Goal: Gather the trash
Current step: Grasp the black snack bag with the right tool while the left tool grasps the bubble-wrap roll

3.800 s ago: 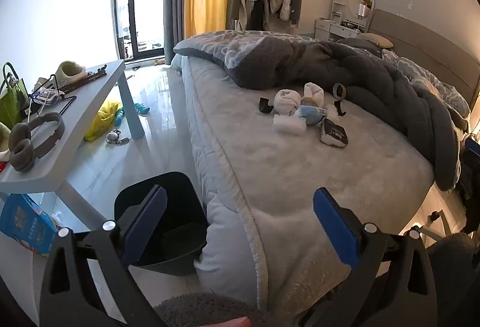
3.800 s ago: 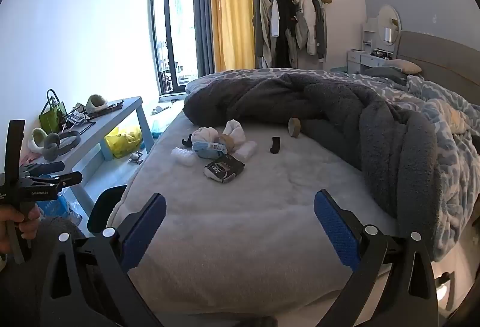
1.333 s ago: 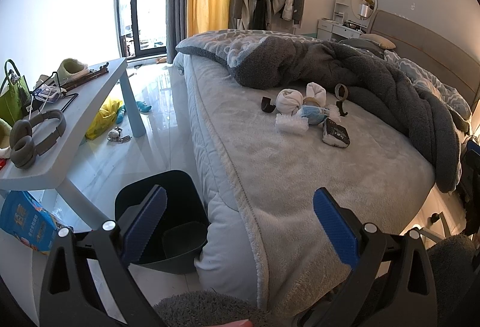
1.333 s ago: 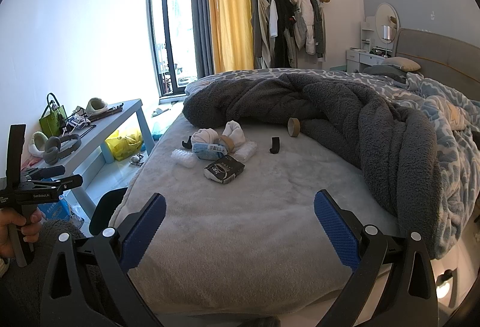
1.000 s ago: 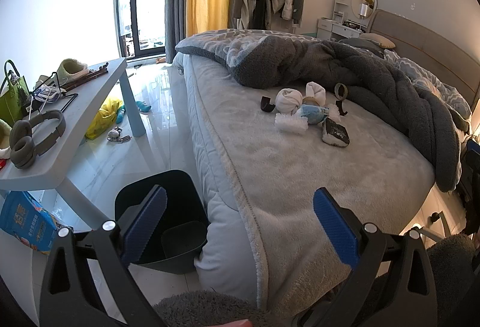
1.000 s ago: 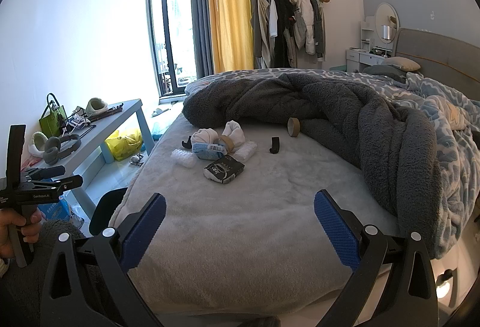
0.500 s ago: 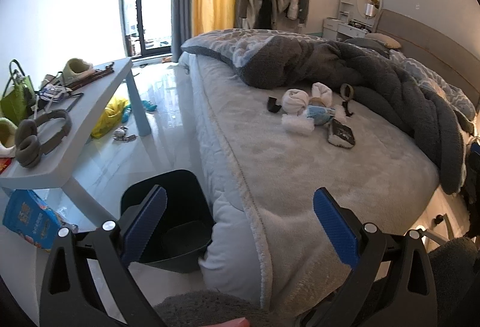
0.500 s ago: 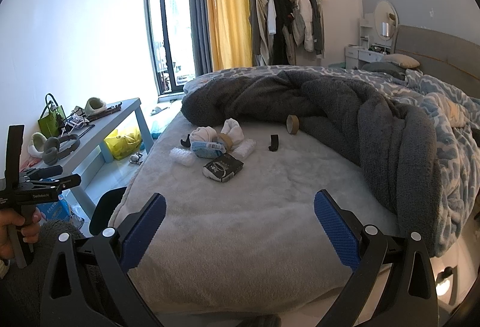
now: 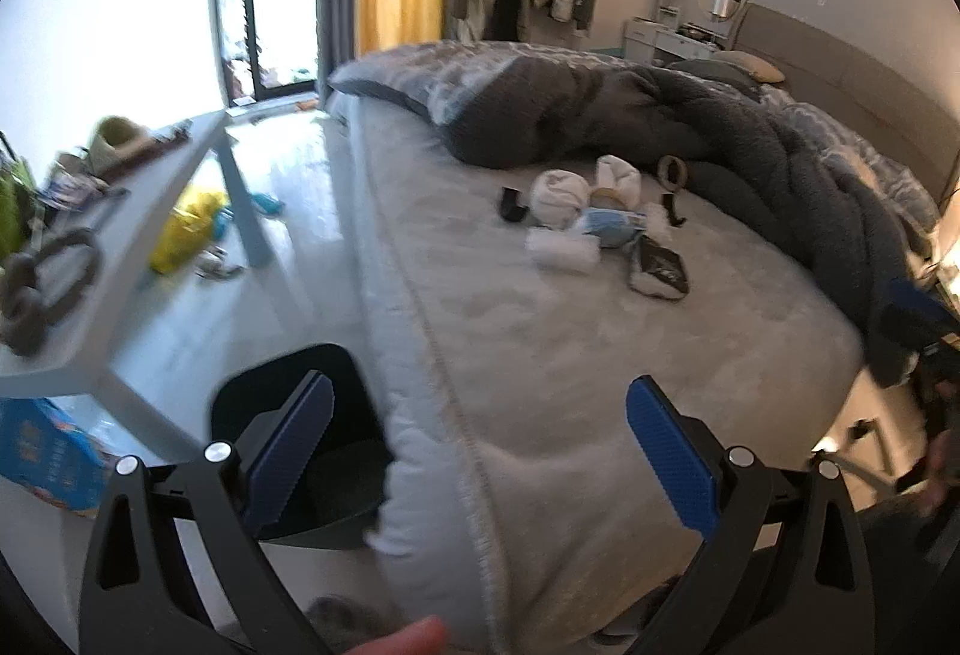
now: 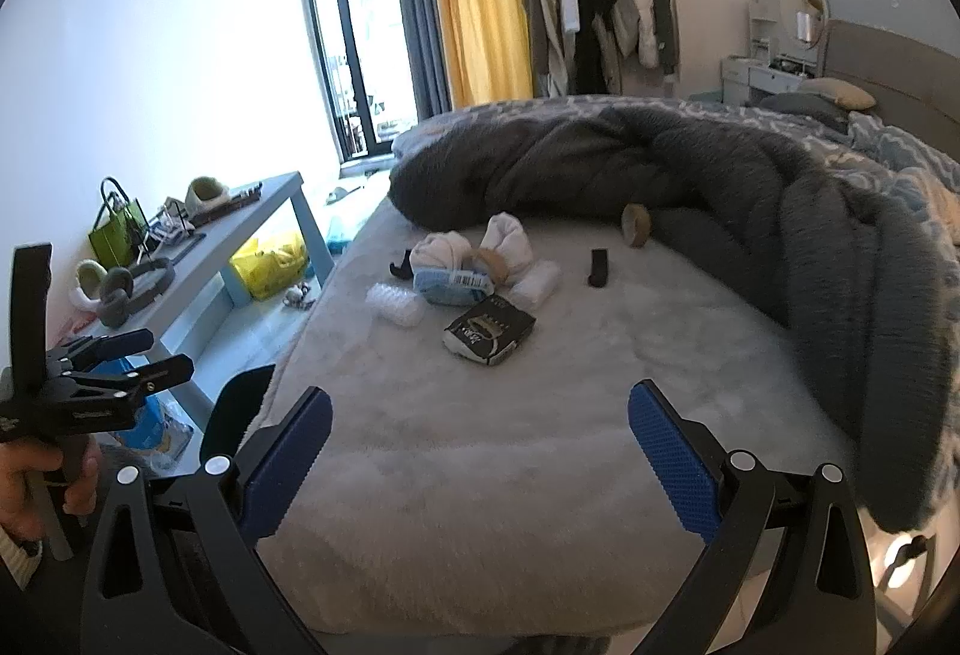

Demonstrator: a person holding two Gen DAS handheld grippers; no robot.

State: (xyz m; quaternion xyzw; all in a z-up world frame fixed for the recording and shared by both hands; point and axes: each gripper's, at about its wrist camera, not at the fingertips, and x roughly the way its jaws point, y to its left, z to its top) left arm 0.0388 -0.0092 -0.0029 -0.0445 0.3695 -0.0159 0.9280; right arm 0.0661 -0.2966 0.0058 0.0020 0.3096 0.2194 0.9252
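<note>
I can't read any words here. The black packet (image 10: pixel 489 331) on the bed (image 10: pixel 540 415) has pale print and a round mark, and the blue pack (image 10: pixel 454 287) has a white barcode label, but both are too small for me. The blue box (image 9: pixel 42 454) under the table (image 9: pixel 150 211) has blurry yellow letters.

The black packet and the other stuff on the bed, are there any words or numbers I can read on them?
Black packet with white print: print too blurred to read.
Light blue pack with a barcode label: bars visible, digits too small.
Blue box on the floor: lettering blurred.
Nothing here can be read.
</note>
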